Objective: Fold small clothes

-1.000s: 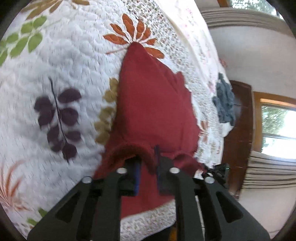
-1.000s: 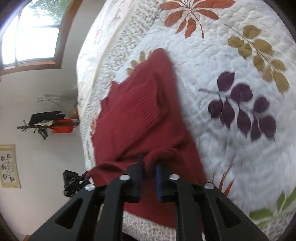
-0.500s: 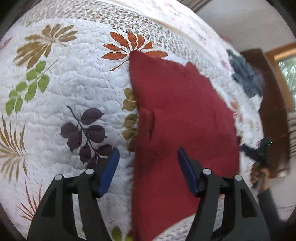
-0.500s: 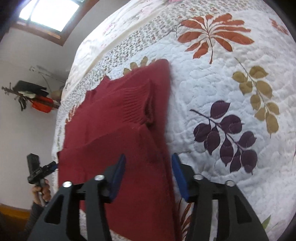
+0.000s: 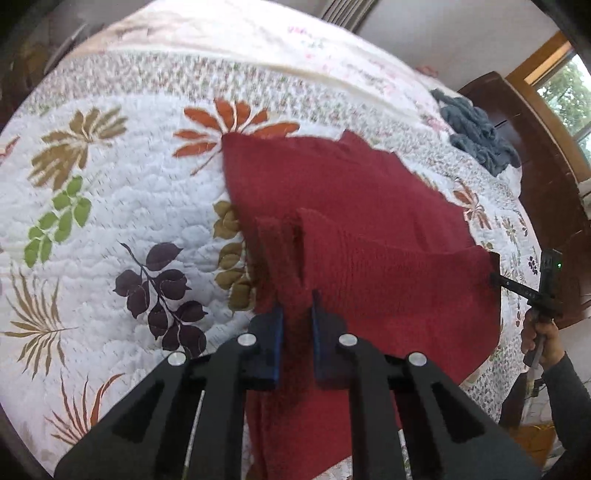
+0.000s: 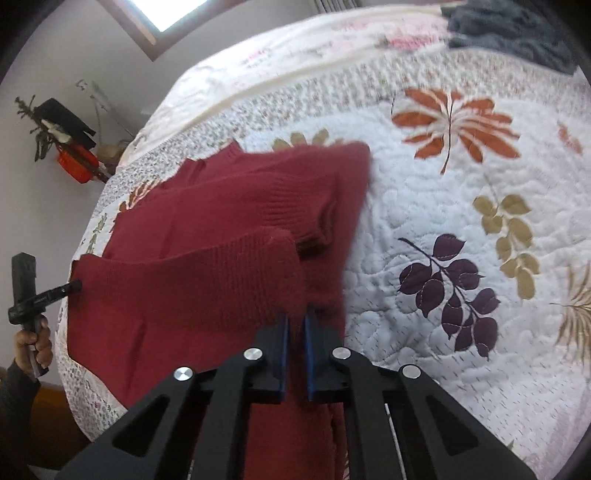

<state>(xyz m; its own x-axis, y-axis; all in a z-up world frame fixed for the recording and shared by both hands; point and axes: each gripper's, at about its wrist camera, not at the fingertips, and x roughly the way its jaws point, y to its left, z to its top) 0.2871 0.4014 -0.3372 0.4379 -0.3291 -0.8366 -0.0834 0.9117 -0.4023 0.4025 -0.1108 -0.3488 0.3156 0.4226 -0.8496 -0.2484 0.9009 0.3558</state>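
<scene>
A dark red knitted sweater (image 5: 351,192) (image 6: 221,206) lies on a white quilt (image 5: 129,184) (image 6: 461,277) printed with leaves. Its near hem is raised and stretched between my two grippers. My left gripper (image 5: 297,310) is shut on one end of that hem, beside a ribbed cuff (image 5: 273,240). My right gripper (image 6: 297,317) is shut on the other end, just in front of a folded-in sleeve cuff (image 6: 317,221). Each wrist view also shows the other gripper out at the side, held by a hand (image 5: 539,339) (image 6: 31,343), pinching the far corner.
A crumpled grey-blue garment (image 5: 476,136) (image 6: 509,26) lies farther up the bed. Dark wooden furniture (image 5: 546,177) stands beyond the bed's edge on that side. By the wall on the other side stands a rack with black and red items (image 6: 70,147).
One second ago both grippers were shut on the sweater; half a second ago both stood open above it lying flat. Now both are shut on the near hem, which is lifted between them.
</scene>
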